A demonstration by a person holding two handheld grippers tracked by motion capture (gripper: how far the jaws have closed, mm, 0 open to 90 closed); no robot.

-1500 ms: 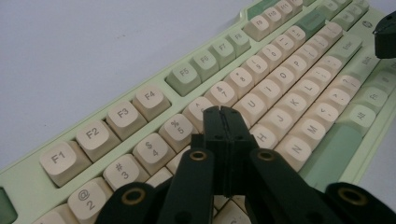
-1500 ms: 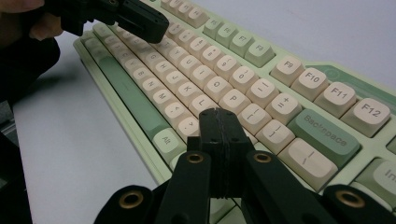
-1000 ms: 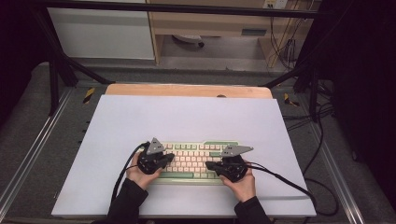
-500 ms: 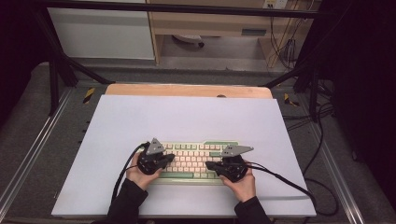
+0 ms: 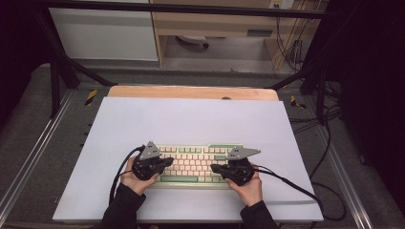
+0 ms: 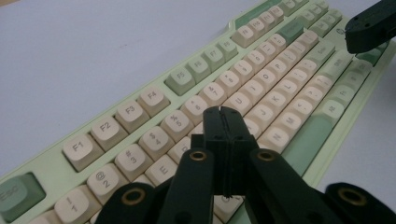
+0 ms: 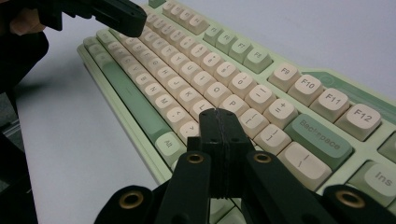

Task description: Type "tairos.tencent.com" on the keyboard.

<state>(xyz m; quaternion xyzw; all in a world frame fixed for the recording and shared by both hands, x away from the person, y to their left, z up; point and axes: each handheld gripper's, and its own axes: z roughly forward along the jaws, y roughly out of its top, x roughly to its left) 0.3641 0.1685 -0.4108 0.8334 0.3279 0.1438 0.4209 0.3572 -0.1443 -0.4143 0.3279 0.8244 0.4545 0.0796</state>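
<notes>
Pale green plastic keyboard with cream keycaps (image 5: 193, 164): flat on white tabletop (image 5: 191, 119), near its front edge. Left gripper (image 6: 223, 122): jaws pressed together, empty, poised over number row. Right gripper (image 7: 219, 125): likewise closed, over right-hand keys. Risk: blunt tips pressing two keys together.

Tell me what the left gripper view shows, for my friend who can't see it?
The left gripper, its two black jaws pressed shut, hangs over the middle letter keys of a pale green keyboard with cream keys. The keyboard lies slantwise on a white table, Esc key at lower left. The right gripper pokes in over the keyboard's far end at top right.
</notes>
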